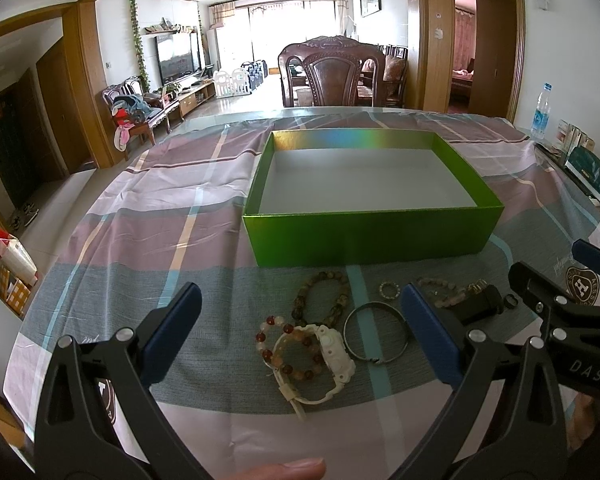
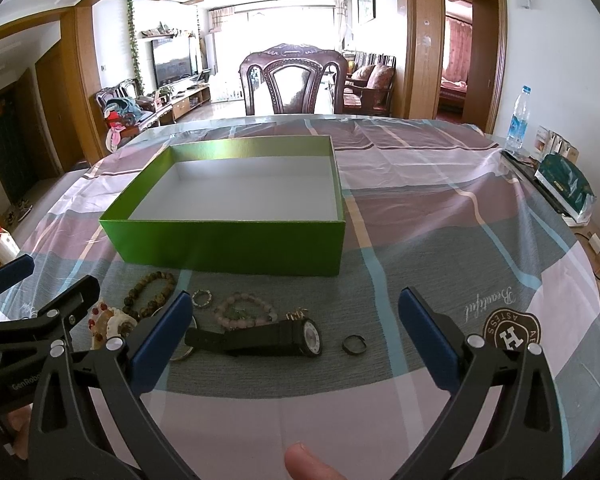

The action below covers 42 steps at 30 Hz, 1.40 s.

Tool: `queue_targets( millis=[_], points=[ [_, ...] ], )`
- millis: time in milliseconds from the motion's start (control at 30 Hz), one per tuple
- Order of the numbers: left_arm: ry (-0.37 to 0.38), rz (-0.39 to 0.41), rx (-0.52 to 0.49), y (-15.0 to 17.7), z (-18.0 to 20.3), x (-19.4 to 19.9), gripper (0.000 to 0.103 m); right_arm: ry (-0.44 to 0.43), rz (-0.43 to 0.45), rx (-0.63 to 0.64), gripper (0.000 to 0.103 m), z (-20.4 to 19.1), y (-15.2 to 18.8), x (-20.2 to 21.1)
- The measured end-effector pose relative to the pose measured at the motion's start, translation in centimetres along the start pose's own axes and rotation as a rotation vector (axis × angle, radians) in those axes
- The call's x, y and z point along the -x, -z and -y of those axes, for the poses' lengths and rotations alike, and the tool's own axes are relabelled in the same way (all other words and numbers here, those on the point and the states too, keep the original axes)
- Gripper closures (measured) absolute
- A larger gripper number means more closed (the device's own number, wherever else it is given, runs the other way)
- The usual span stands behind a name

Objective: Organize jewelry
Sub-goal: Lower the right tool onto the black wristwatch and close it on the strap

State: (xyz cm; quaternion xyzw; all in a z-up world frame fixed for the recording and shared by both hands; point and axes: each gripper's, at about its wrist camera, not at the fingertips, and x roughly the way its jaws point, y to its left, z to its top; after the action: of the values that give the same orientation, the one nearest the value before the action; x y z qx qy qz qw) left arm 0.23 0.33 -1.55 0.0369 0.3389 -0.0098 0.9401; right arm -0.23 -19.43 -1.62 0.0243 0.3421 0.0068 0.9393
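Note:
An open green box [image 1: 372, 236] [image 2: 228, 244] stands on the plaid tablecloth, and I see nothing in it. In front of it lie a brown bead bracelet [image 1: 322, 298] [image 2: 150, 294], a red-and-white bead bracelet [image 1: 288, 344], a white watch [image 1: 332, 348], a silver bangle [image 1: 376, 334], a sparkly ring [image 1: 389, 290] [image 2: 202, 297], a pink bead bracelet [image 2: 244, 312], a black watch [image 2: 280, 338] and a dark ring [image 2: 354, 345]. My left gripper [image 1: 300, 292] is open above the white watch and bracelets. My right gripper [image 2: 296, 294] is open above the black watch.
A water bottle [image 2: 518, 118], small cartons and a teal package [image 2: 566, 184] sit along the table's right edge. A carved wooden chair [image 1: 332, 72] stands behind the far edge. A thumb [image 1: 284, 470] shows at the bottom of each view.

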Motion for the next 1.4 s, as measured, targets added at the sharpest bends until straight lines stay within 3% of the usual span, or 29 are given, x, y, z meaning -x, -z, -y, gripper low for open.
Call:
queue_targets(
  millis=[200, 300, 467, 600, 700, 767, 867, 1000, 1233, 1300, 1367, 1400],
  points=[
    [-0.002, 0.004, 0.003, 0.3, -1.1, -0.3, 0.004, 0.088, -0.017, 0.078, 0.003, -0.1, -0.1, -0.6],
    [-0.025, 0.006, 0.043, 0.5, -3.4, -0.7, 0.004, 0.064, -0.068, 0.043, 0.003, 1.4, -0.2, -1.3],
    [-0.041, -0.025, 0.064, 0.7, -5.3, -1.4, 0.007, 0.001, -0.117, -0.004, 0.027, 3.1, 0.1, -1.8],
    [-0.031, -0.088, 0.051, 1.6, -5.3, -2.3, 0.023, 0.016, -0.124, 0.034, 0.027, 2.4, 0.5, -2.0],
    [0.027, -0.153, 0.037, 2.3, -4.8, -2.9, 0.036, 0.005, -0.152, 0.071, 0.029, 1.8, 0.7, -2.5],
    [0.049, -0.185, 0.009, 2.9, -4.3, -3.2, 0.040, 0.011, -0.184, 0.084, 0.038, 1.6, 1.0, -3.4],
    [0.067, -0.198, -0.016, 3.4, -3.4, -3.3, 0.041, -0.011, -0.225, 0.080, 0.044, 1.6, 1.6, -4.3],
    [0.085, -0.206, -0.037, 3.5, -2.8, -3.3, 0.034, -0.053, -0.261, 0.087, 0.044, 1.3, 2.1, -5.1],
    [0.106, -0.226, -0.055, 3.7, -1.8, -3.9, 0.031, -0.129, -0.285, 0.084, 0.044, 0.6, 2.4, -6.2],
    [0.104, -0.231, -0.050, 3.6, -1.9, -4.1, 0.029, -0.133, -0.281, 0.102, 0.057, 0.3, 2.7, -6.2],
    [0.107, -0.234, -0.047, 3.6, -1.9, -4.3, 0.027, -0.144, -0.281, 0.110, 0.090, 0.3, 2.7, -6.1],
    [0.105, -0.234, -0.046, 3.5, -1.9, -4.2, 0.027, -0.164, -0.285, 0.101, 0.090, 0.4, 2.7, -6.1]
  ],
)
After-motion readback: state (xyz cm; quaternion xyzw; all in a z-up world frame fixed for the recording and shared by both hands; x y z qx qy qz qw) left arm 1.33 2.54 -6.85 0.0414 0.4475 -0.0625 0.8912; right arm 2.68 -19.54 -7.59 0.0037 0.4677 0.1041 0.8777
